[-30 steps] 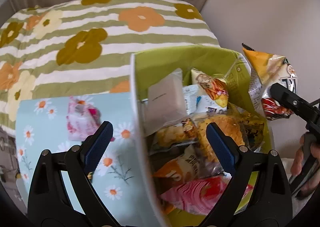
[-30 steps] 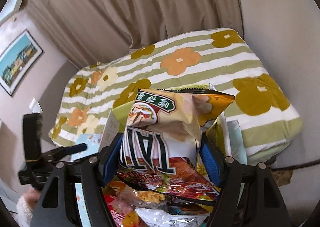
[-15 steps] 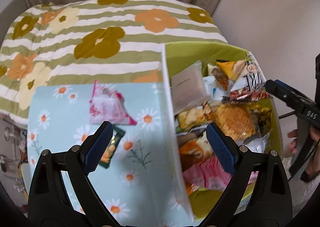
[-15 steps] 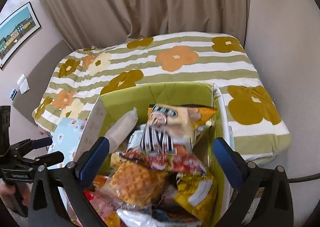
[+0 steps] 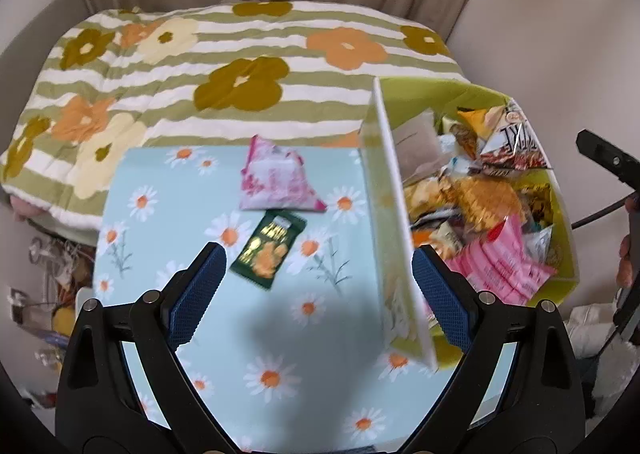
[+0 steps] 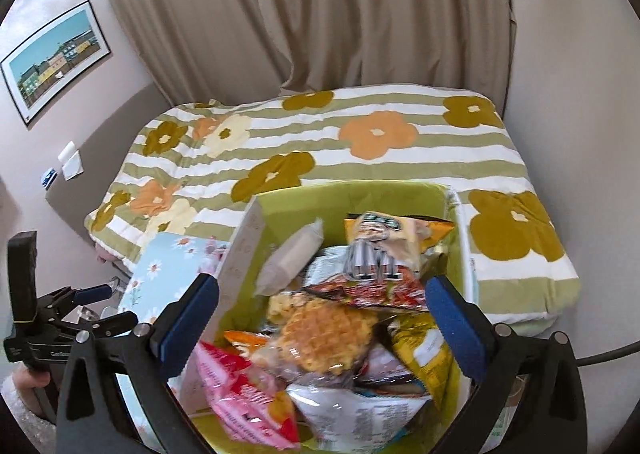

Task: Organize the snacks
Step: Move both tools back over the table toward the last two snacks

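Daisy-print tabletop (image 5: 168, 189) holds 2 loose packets: green packet (image 5: 269, 250), then pink pouch (image 5: 276, 181). Left gripper (image 5: 316, 286) gapes empty above them. Right gripper (image 6: 320, 318) just opened, dropping the chip bag (image 6: 384, 242) into the box (image 6: 348, 197), so it is filed.
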Motion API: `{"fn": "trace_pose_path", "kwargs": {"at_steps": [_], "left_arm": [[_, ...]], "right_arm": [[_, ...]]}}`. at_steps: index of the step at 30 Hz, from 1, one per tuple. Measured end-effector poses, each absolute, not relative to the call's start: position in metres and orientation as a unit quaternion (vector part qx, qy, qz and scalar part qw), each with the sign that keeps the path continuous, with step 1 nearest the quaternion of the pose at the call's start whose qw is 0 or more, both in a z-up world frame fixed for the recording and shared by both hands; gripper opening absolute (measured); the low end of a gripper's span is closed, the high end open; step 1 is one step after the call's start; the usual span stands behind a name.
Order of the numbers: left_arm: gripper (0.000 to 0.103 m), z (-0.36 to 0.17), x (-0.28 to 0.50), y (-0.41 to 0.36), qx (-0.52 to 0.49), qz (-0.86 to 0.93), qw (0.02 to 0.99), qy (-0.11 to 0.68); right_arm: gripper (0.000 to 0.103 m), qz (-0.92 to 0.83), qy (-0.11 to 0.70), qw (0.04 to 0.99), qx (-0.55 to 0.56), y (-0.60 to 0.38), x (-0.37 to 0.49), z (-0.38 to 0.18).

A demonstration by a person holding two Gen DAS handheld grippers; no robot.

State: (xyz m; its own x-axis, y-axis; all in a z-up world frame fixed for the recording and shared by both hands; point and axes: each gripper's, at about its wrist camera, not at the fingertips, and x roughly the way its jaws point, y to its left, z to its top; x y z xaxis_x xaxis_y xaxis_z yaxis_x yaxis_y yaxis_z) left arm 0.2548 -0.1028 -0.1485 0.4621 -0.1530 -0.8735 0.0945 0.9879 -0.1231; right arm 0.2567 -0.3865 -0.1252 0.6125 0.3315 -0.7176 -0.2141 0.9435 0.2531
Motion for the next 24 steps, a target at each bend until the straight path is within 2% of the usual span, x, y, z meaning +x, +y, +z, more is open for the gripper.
{"fn": "trace_pose_path", "kwargs": {"at_steps": [13, 24], "left_arm": [[0.094, -0.147, 0.247, -0.04, -0.034, -0.072, 0.859, 0.506], [0.094, -0.168, 0.277, 0.048, -0.023, -0.094, 0.845, 0.526]], "right_arm": [[0.103, 0.137, 0.388, 0.911, 0.031, -0.298, 0.221, -0.112], [0.103, 0.115, 0.395, 0.909, 0.06, -0.181, 0.211, -0.14]]}}
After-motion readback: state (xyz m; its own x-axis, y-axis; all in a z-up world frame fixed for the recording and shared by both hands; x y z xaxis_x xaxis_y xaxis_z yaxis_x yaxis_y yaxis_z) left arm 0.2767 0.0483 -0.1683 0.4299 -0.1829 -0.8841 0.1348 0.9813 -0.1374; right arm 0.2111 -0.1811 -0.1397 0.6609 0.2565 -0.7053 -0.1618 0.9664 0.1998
